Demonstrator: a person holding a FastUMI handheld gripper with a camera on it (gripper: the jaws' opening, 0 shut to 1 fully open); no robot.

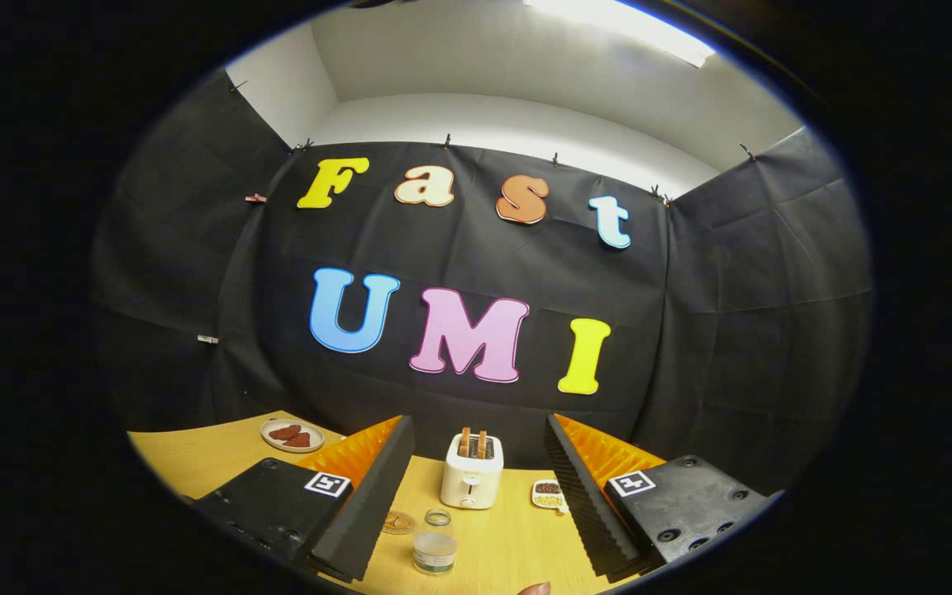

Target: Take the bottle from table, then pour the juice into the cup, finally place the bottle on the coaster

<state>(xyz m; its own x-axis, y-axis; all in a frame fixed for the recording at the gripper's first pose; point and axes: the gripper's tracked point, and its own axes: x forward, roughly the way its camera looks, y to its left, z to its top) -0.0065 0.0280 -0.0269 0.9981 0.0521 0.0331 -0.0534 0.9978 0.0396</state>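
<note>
My gripper [477, 425] is open wide, held above the wooden table [509, 537] with nothing between its fingers. Down between the fingers, close to the left one, stands a short clear glass vessel [435, 552] with a pale layer in it. A smaller clear glass rim [437, 518] sits just behind it; I cannot tell which is the bottle and which the cup. A round brown coaster [397, 522] lies beside them, partly hidden by the left finger [368, 496]. A reddish rounded tip [534, 588] shows below the fingers, mostly cut off.
A white toaster [471, 479] with two slices in it stands farther ahead between the fingers. A small dish of seeds [549, 494] lies next to the right finger [583, 496]. A plate with brown pieces [291, 435] sits beyond the left finger. The black cloth wall stands behind the table.
</note>
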